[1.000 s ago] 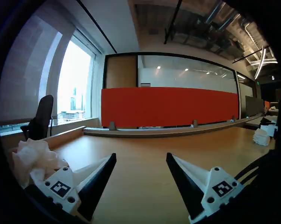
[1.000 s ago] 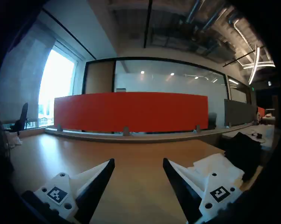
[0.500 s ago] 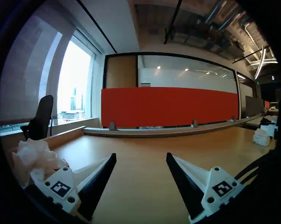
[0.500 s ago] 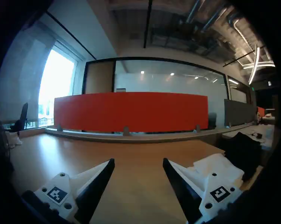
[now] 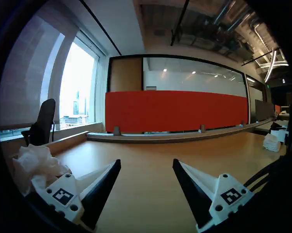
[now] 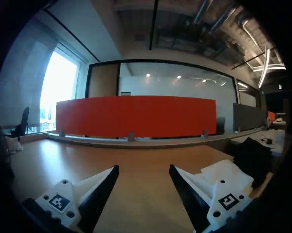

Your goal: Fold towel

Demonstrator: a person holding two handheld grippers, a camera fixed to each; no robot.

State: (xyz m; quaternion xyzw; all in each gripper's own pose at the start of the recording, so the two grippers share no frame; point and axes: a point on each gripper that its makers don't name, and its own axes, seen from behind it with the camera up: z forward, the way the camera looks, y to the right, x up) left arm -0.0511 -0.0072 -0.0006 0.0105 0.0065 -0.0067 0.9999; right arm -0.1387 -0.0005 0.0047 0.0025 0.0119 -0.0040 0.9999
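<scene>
The crumpled towel (image 5: 35, 169) lies on the tabletop (image 5: 153, 149) at the left of the left gripper view, just beside the left finger of the left claw (image 5: 146, 160). It is a bunched white heap. No long axis or pointing direction can be told from it.

The left claw is wide open, with its fingers well apart and nothing between them; bare wood shows in the gap. In the same view, a stack of white cloths (image 5: 271, 142) sits at the far right of the tabletop, well apart from the crumpled towel.

In the right gripper view, the right claw (image 6: 143, 166) is likewise wide open and holds nothing. A folded white cloth (image 6: 227, 171) lies flat on the tabletop behind its right finger. A dark cloth (image 6: 252, 157) lies just beyond it to the right; whether the two touch cannot be told.

A red partition (image 5: 175, 110) runs left to right along the far edge of the tabletop. An office chair (image 5: 41, 124) stands at the left, before a window (image 5: 78, 91).
</scene>
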